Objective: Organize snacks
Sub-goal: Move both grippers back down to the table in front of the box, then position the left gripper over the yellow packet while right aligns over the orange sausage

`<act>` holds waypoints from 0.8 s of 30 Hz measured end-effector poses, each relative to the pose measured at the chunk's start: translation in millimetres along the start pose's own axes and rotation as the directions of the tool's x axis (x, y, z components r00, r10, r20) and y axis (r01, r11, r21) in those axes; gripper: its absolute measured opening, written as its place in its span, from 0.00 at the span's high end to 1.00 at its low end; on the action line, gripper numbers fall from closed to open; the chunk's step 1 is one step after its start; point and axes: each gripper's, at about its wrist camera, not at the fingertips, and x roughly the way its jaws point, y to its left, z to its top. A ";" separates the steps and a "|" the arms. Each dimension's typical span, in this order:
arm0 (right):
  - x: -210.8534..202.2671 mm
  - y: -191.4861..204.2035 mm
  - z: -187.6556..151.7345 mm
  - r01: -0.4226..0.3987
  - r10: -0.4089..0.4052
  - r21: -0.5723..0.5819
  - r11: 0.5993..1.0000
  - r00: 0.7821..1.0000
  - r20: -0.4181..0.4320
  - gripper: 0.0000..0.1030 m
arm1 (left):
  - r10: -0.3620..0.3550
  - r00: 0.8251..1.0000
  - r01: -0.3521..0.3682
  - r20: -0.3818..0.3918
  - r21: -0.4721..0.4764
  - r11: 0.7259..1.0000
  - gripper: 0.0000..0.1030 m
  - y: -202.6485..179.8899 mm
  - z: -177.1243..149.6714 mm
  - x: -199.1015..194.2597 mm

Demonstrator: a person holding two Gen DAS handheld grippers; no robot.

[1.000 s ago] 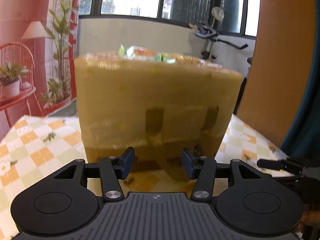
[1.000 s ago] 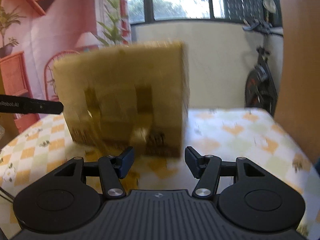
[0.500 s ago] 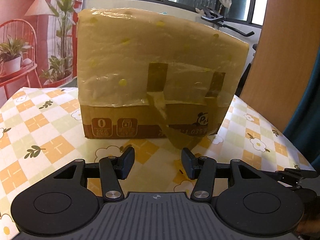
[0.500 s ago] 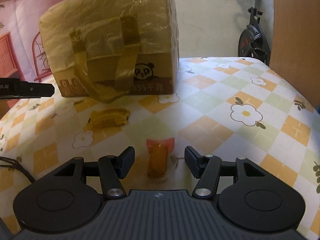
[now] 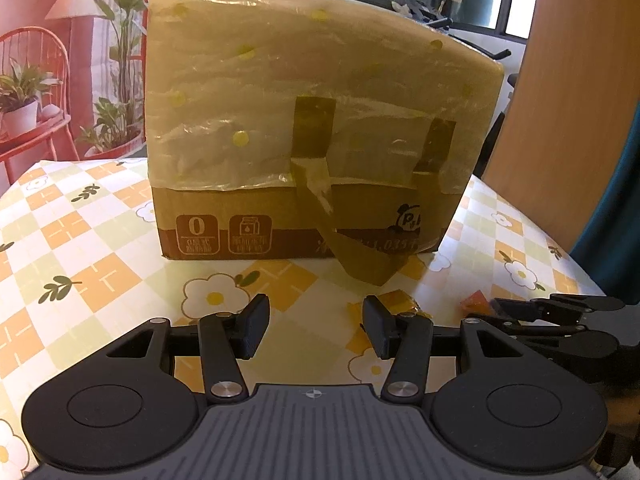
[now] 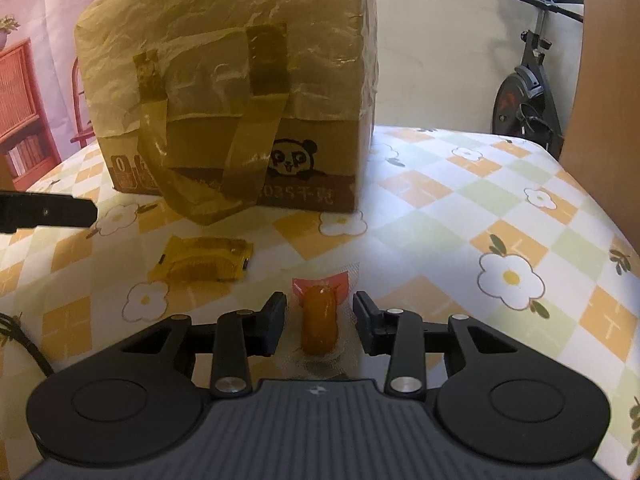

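A small orange sausage snack point(image 6: 318, 316) in a clear wrapper with a red end lies on the flowered tablecloth point(image 6: 460, 216). My right gripper point(image 6: 319, 322) straddles it; its jaws are closing and the pads reach the wrapper's clear edges. A yellow snack packet point(image 6: 202, 260) lies to the left of it, in front of a tall cardboard box point(image 6: 224, 60) wrapped in a yellowish plastic bag with handles. My left gripper point(image 5: 316, 328) hangs open over bare cloth in front of the box point(image 5: 312, 120), with nothing between its fingers. The yellow packet point(image 5: 400, 302) peeks out behind its right finger.
The box fills the middle of the table. A wooden panel point(image 5: 580, 100) rises at the right edge, and an exercise bike point(image 6: 528, 92) stands behind the table. In the left wrist view the right gripper point(image 5: 560, 312) sits low at the right.
Both grippers have sunk toward the table. The right gripper's jaws have narrowed around the sausage snack, which now lies between its pads. The left jaws kept their width.
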 end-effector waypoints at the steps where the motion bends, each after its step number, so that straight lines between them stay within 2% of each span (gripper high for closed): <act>1: 0.3 -1.0 -1.5 -0.003 0.003 0.003 1.000 1.000 0.008 0.61 | 0.001 1.000 -0.001 -0.005 0.000 1.000 0.47 -0.1 0.0 2.0; 6: -0.6 -3.8 -5.5 -0.013 0.012 0.016 1.000 0.999 0.032 0.60 | -0.012 0.999 0.013 -0.053 0.025 1.000 0.47 -5.5 -1.8 20.8; 10: -0.9 4.5 -6.8 0.019 -0.018 -0.026 0.999 0.999 0.043 0.60 | -0.033 0.996 0.037 -0.086 0.052 0.998 0.47 -12.5 -2.0 36.1; 15: -0.8 0.0 -6.9 0.002 -0.002 -0.008 1.000 0.999 0.043 0.60 | -0.041 0.993 0.056 -0.110 0.140 0.989 0.47 -30.2 -3.5 47.7; 19: -0.6 -0.5 -6.8 -0.002 0.002 -0.003 1.000 0.999 0.044 0.60 | -0.058 0.990 0.079 -0.128 0.173 0.982 0.44 -39.6 -4.3 57.7; 24: -0.7 -2.3 -6.8 -0.010 0.009 0.007 1.000 0.999 0.045 0.60 | -0.045 0.989 0.078 -0.140 0.237 0.968 0.44 -45.5 -1.3 75.6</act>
